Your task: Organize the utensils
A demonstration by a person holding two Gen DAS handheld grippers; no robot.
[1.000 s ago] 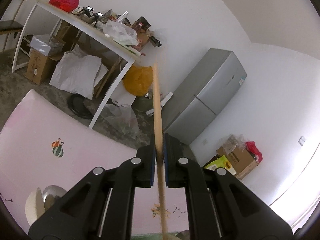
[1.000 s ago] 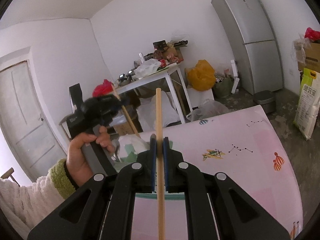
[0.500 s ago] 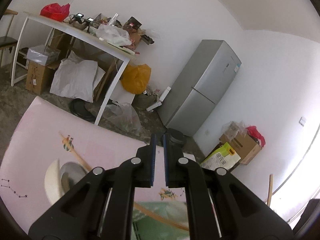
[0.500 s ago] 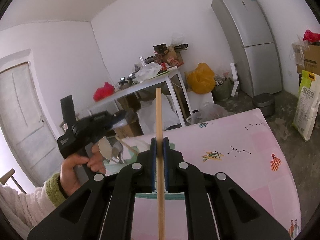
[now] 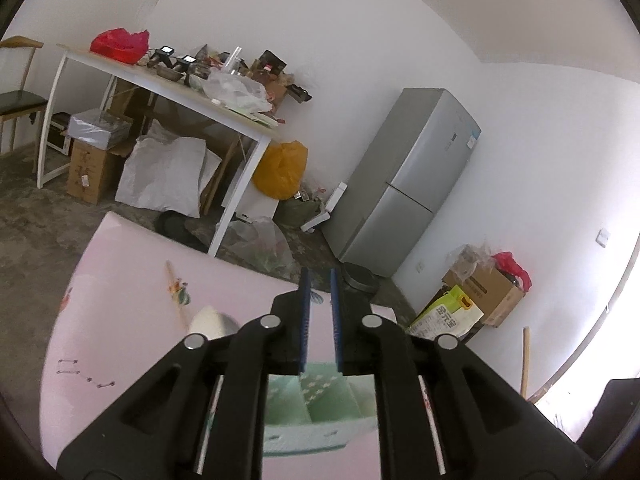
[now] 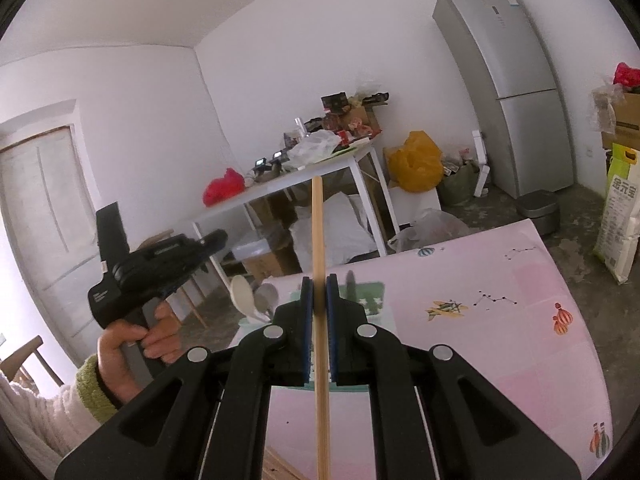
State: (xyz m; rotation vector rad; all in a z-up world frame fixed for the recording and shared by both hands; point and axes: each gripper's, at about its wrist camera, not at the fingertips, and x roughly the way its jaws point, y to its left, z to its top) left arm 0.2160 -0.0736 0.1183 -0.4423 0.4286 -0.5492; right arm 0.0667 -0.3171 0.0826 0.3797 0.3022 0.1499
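A pale green plastic divided organizer tray sat on the pink patterned tablecloth at the lower middle of the left wrist view. To its left lay a white spoon, with a thin wooden chopstick running toward the upper left. Behind the table, a white desk stood at upper left, a grey two-door fridge right of it, an orange plastic bag between them.

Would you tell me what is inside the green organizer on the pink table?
The green organizer shows empty divided compartments in the left wrist view; the left gripper covers its sides.
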